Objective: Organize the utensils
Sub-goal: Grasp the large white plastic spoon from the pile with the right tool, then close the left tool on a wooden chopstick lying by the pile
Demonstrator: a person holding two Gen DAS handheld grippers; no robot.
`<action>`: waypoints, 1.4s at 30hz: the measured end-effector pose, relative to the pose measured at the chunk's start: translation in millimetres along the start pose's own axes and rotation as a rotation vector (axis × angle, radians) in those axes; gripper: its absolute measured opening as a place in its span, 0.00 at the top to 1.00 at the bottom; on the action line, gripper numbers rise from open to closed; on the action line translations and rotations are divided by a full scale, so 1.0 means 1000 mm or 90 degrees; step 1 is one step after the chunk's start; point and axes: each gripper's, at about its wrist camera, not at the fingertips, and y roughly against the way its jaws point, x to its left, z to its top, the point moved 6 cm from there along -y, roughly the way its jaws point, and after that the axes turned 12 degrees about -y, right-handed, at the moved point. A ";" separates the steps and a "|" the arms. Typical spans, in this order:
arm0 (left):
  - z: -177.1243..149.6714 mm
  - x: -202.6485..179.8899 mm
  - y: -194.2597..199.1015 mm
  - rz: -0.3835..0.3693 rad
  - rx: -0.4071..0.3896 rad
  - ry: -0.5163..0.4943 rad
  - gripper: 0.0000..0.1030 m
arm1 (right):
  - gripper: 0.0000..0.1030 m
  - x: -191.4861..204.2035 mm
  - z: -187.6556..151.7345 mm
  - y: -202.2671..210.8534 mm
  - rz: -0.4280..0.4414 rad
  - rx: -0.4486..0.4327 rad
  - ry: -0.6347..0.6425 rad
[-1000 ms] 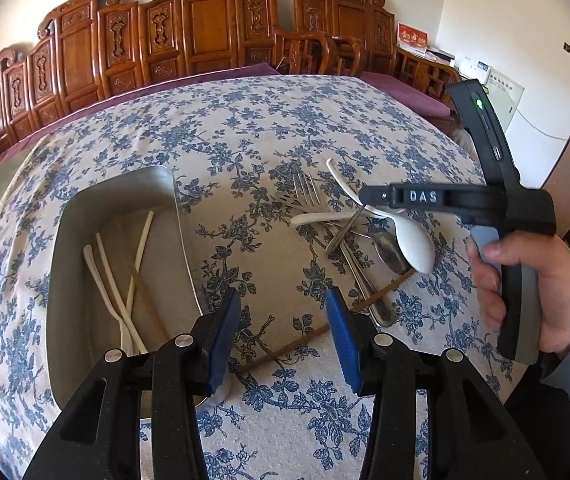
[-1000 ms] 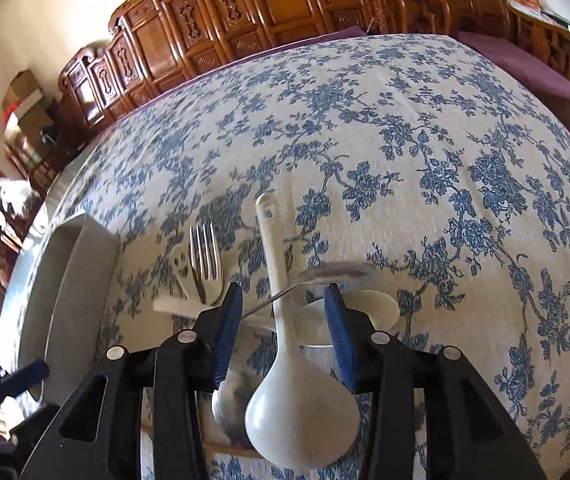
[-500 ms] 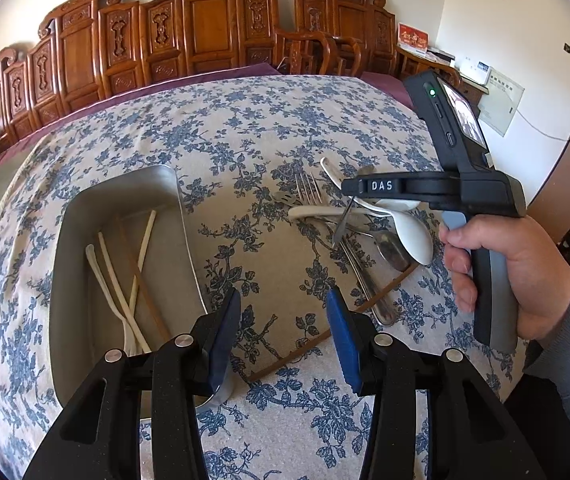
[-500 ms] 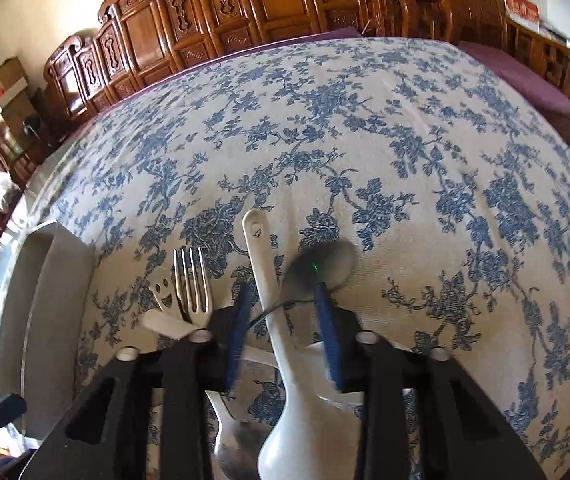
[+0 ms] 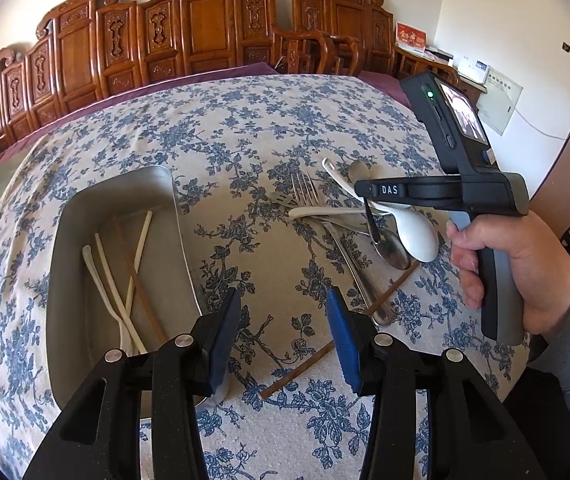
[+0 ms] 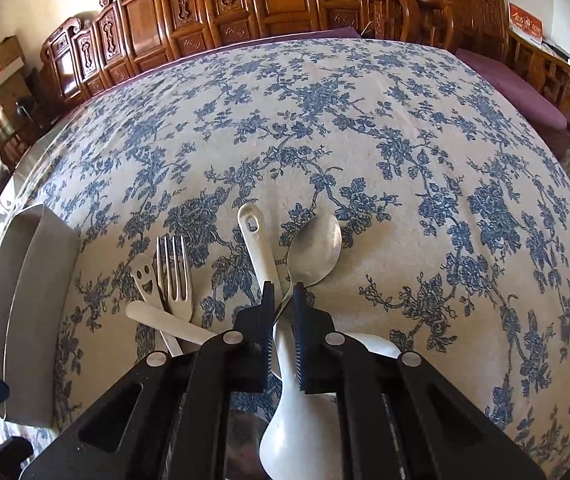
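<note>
Two hand-held grippers were in our hands. Our right hand-held gripper [image 6: 283, 304] had its jaws pinched narrow on the thin handle of a metal spoon [image 6: 316, 246], whose bowl stuck out just ahead of the fingertips. Beneath it lay a white spoon [image 6: 263, 256]; to its left, a fork [image 6: 173, 276]. Our left hand-held gripper [image 5: 283, 336] stood wide with nothing between its pads, above the flowered counter [image 5: 245, 140], with the metal tray [image 5: 69, 280] holding chopsticks [image 5: 125, 280] at its left.

Materials check: mostly metal, plastic, cloth.
You've got a dull brushed-metal tray [image 5: 117, 208] at 9 o'clock, shiny steel spoon [image 6: 317, 246], glossy white plastic ladle [image 6: 301, 432], matt printed cloth [image 6: 365, 120].
</note>
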 end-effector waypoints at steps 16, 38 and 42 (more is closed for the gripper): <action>0.004 0.003 0.008 -0.009 -0.017 0.009 0.59 | 0.57 -0.013 0.022 -0.004 -0.045 -0.030 0.008; 0.003 -0.007 -0.002 -0.009 -0.003 -0.007 0.59 | 0.98 0.004 0.017 0.015 0.019 -0.035 0.079; 0.003 -0.013 -0.006 -0.026 0.001 -0.016 0.59 | 0.99 0.003 0.015 0.037 0.026 -0.052 0.096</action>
